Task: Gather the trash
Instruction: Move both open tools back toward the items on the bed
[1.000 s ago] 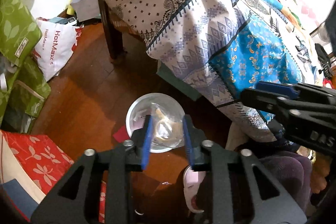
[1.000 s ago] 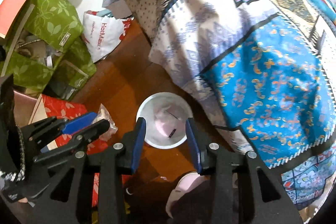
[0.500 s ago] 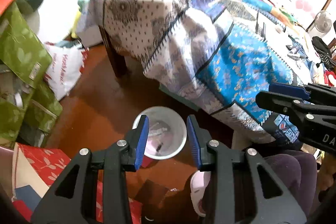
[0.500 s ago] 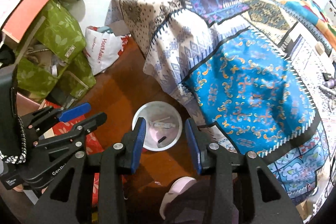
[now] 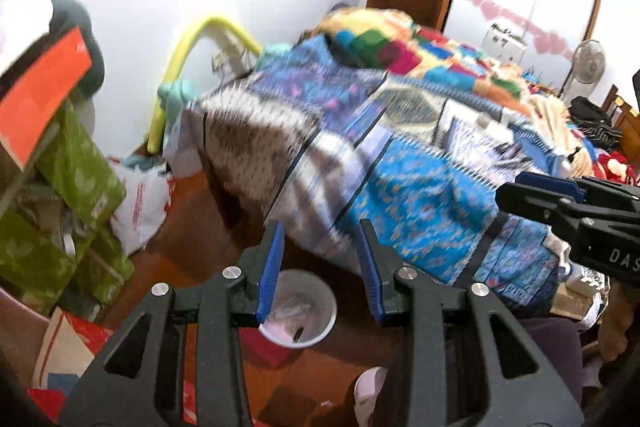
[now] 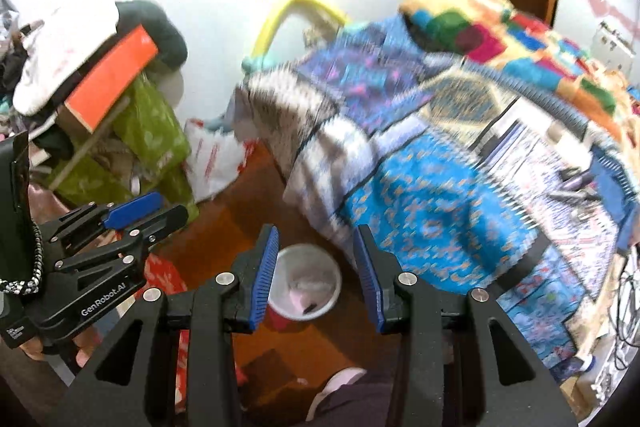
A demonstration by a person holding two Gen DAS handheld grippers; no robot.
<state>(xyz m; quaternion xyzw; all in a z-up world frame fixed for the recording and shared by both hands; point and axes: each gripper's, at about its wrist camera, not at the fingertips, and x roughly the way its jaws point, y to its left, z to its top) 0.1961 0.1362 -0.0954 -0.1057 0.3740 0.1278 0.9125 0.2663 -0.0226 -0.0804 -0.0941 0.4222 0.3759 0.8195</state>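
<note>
A white round trash bin (image 5: 298, 311) stands on the wooden floor beside the bed, with scraps of trash lying in it; it also shows in the right wrist view (image 6: 306, 283). My left gripper (image 5: 320, 267) is open and empty, held high above the bin. My right gripper (image 6: 316, 275) is open and empty too, also high above the bin. Each gripper shows at the edge of the other's view: the right one (image 5: 568, 207) and the left one (image 6: 108, 227).
A bed under a patterned blue and white quilt (image 5: 400, 163) fills the right side. Green bags (image 5: 72, 195), a white plastic bag (image 5: 140, 199) and a red floral box (image 6: 160, 275) crowd the left. A pink slipper (image 5: 368, 391) lies near the bottom.
The left gripper let a clear wrapper fall into the bin and opened. Both grippers have risen and tilted up, so the bin looks smaller and the wall and door have come into view.
</note>
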